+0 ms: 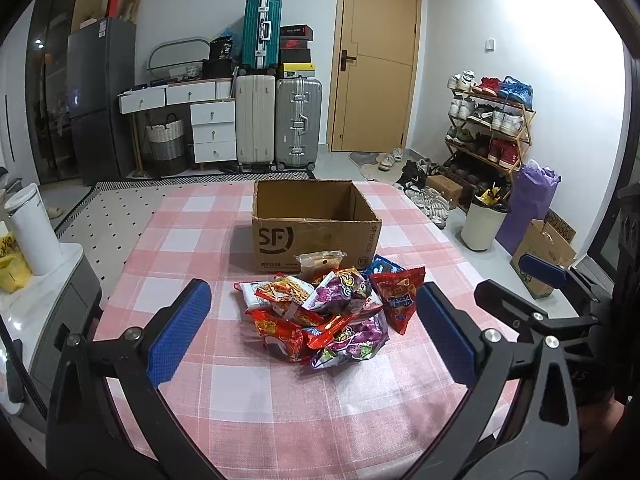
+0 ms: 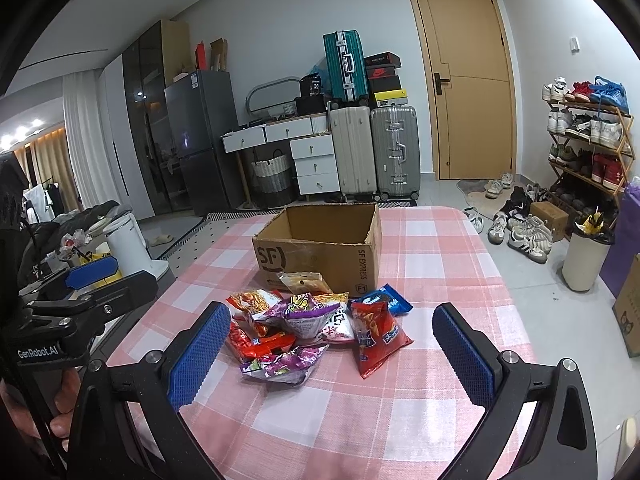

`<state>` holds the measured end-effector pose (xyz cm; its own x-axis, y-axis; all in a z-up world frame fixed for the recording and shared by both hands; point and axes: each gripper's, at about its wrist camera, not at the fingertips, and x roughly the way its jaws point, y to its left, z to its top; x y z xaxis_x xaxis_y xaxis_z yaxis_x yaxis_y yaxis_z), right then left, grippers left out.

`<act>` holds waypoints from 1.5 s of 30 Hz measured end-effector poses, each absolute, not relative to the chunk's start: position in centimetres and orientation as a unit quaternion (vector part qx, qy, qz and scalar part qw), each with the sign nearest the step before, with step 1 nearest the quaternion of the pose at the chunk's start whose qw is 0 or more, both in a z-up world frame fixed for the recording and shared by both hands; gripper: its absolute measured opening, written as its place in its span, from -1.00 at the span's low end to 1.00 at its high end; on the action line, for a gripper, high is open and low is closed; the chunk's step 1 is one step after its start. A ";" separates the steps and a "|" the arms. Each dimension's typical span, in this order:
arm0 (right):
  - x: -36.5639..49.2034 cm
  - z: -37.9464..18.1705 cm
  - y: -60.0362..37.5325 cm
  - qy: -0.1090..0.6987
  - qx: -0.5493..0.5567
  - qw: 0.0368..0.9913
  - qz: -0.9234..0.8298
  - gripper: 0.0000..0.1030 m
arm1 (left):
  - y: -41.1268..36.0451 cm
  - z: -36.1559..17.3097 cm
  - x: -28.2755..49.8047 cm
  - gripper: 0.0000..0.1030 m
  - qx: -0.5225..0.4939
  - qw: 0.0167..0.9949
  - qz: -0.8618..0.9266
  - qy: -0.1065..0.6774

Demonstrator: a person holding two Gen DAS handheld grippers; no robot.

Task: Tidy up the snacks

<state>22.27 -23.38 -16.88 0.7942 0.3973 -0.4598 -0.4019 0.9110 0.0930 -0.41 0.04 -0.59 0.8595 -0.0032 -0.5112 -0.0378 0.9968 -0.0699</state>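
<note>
A pile of snack bags lies on the pink checked tablecloth, just in front of an open, empty cardboard box marked SF. The pile holds red, purple and blue bags, and a red bag lies at its right edge. The pile and the box also show in the right wrist view. My left gripper is open and empty, held above the table short of the pile. My right gripper is open and empty, also short of the pile.
A white bin stands on a grey unit left of the table. Beyond the table are suitcases, a drawer unit, a fridge, a door, a shoe rack and a white trash can.
</note>
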 end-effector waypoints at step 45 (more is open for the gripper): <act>24.3 -19.1 -24.1 0.264 0.007 0.944 0.198 0.99 | 1.5 -3.8 2.6 0.97 -0.054 0.952 -0.010 0.300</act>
<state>24.33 -24.11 -19.05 0.7824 0.3779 -0.4951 -0.3700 0.9214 0.1186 2.60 1.46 -3.84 0.8198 -0.0512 -0.5703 -0.0131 0.9941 -0.1081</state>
